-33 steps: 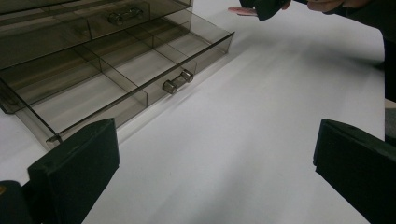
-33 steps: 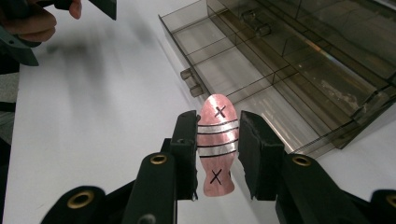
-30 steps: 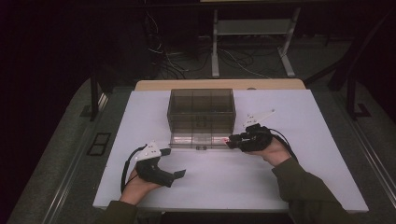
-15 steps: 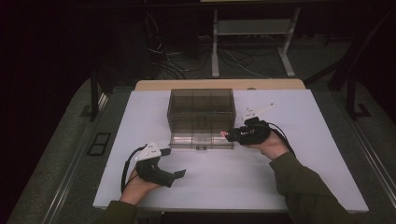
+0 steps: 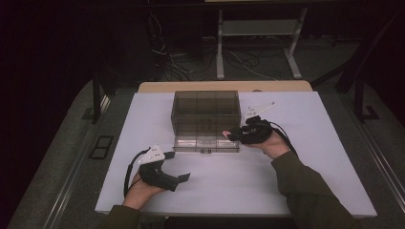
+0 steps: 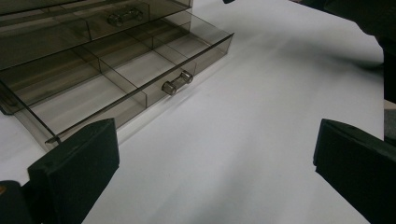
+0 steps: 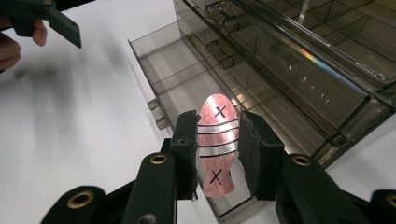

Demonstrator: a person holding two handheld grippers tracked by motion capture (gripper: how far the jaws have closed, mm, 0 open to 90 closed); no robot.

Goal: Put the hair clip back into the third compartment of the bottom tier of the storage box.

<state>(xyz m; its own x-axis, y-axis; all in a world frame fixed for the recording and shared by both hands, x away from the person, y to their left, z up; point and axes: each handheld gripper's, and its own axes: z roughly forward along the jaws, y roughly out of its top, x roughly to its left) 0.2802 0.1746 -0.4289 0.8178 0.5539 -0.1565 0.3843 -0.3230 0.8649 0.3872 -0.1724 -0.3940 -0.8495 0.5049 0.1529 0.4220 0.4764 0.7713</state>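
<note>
Tabletop (image 5: 286,191) is carrying a smoky clear drawer cabinet (image 5: 206,112) at 12 o'clock, its bottom drawer (image 7: 187,88) standing pulled out. Right tool (image 7: 218,140) is clamping a pink fish-shaped piece (image 7: 217,140) by its flat sides, hovering over that drawer. Piece is looking thin, light, stiff, probably slick; gripping mid-body seems safest. Left tool (image 5: 179,180) is resting at 7 o'clock, jaws apart, holding nothing.

A flat pink fish-shaped piece (image 7: 216,143) with silver stripes across its middle and a black X at each end stands pinched by its edges in the right claw (image 7: 217,154), above the pulled-out bottom drawer (image 7: 187,88). That drawer belongs to a smoky clear plastic drawer cabinet (image 5: 206,114) set mid-bench; its partitioned compartments look bare, and a small knob sticks out at its front.
</note>
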